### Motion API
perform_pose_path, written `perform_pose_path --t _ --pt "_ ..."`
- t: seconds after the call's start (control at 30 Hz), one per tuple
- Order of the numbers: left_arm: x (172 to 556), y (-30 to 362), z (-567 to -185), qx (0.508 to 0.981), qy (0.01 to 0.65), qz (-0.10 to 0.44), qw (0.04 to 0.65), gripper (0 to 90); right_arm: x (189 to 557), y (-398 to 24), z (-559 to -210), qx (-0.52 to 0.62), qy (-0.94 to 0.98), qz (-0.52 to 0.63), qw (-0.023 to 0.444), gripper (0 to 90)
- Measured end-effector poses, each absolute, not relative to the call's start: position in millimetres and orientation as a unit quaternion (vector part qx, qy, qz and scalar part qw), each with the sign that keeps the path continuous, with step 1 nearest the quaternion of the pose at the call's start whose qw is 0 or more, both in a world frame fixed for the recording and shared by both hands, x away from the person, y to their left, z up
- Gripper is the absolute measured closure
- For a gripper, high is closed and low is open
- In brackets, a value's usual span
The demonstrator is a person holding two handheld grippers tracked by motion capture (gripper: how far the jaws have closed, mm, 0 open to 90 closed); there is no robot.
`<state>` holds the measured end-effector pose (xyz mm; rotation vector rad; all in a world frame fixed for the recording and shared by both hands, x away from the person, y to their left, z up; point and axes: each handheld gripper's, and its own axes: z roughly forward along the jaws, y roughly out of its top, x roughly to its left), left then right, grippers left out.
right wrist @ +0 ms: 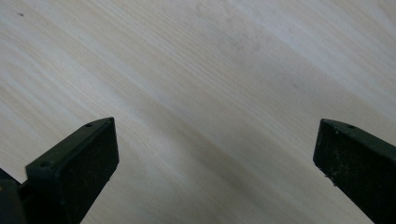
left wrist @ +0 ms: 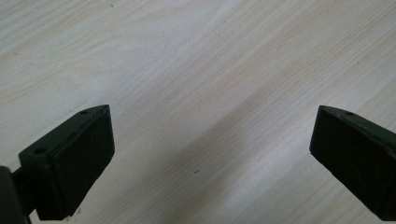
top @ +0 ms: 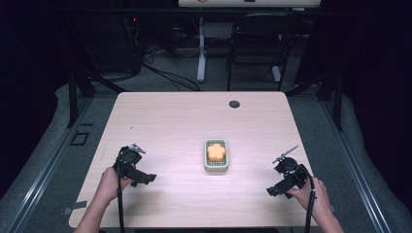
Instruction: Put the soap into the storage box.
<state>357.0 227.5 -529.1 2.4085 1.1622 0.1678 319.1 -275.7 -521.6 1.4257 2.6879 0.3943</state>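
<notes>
High view: orange flower-shaped piece [top: 216, 152] sits in a small tray [top: 215, 168] mid-table, long axis running away from the person. Left gripper [top: 144, 177] and right gripper [top: 272, 190] flank it, both spread and empty; left looks marginally nearer.

In the high view my forearms are cut off by the bottom edge, and my left gripper [top: 145, 178] and right gripper [top: 272, 191] are too small to judge the jaw gap there. In both gripper views the outer jaws run past the picture's edge. The orange piece [top: 215, 152] in the tray [top: 215, 168] is too small to identify.
</notes>
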Motion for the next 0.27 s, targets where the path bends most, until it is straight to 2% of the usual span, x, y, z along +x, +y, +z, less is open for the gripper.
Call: perform_pose_path --t 0.27 --pt "358.1 225.1 -530.3 0.878 0.419 0.057 0.223 0.0 323.4 -277.4 -527.8 0.462 0.879 0.11 0.03 3.2"
